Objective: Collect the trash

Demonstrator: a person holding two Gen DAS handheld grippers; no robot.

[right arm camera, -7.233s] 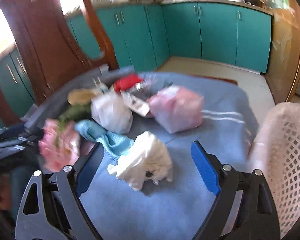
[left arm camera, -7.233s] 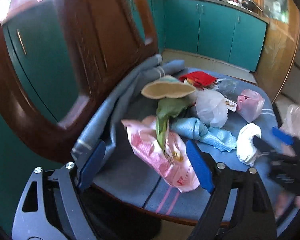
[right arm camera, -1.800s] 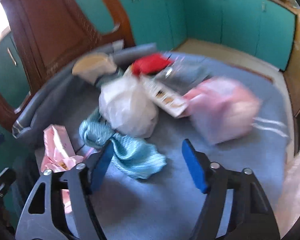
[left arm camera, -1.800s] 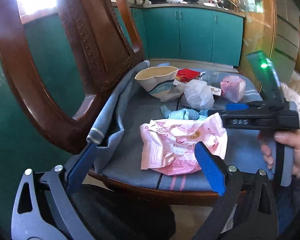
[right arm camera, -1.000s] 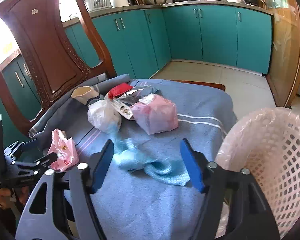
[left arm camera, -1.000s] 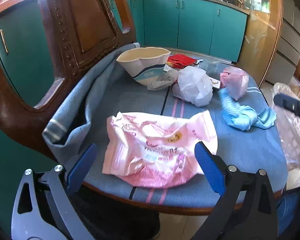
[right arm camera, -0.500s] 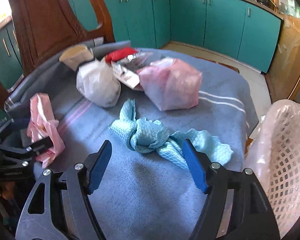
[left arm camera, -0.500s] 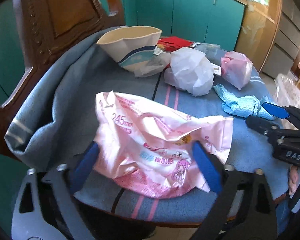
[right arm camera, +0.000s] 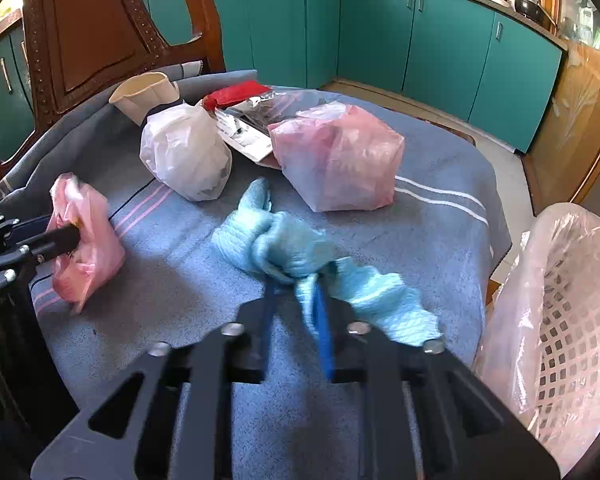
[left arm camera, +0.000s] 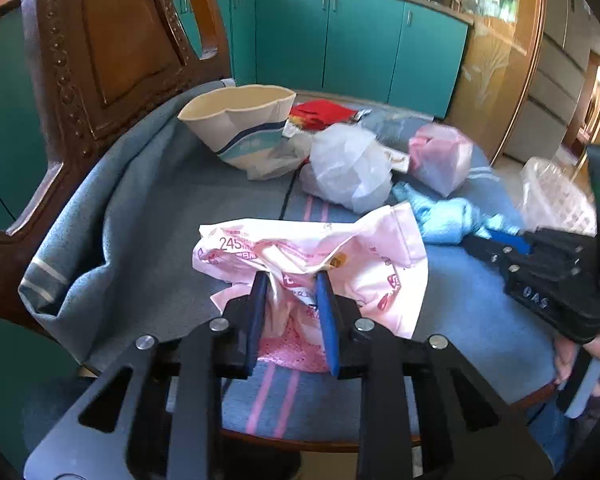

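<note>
— Gripping what, each side?

— Left gripper (left arm camera: 290,280) has just closed on the pink wrapper (left arm camera: 312,256), bunched at the blanket's (left arm camera: 172,208) near edge, its long axis running nine to three. Right gripper (right arm camera: 294,286) has just clamped the blue cloth (right arm camera: 284,246).

— Which way does the cloth lie?

— From ten o'clock to four o'clock, its four-o'clock end nearest the lined basket (right arm camera: 560,300).
</note>
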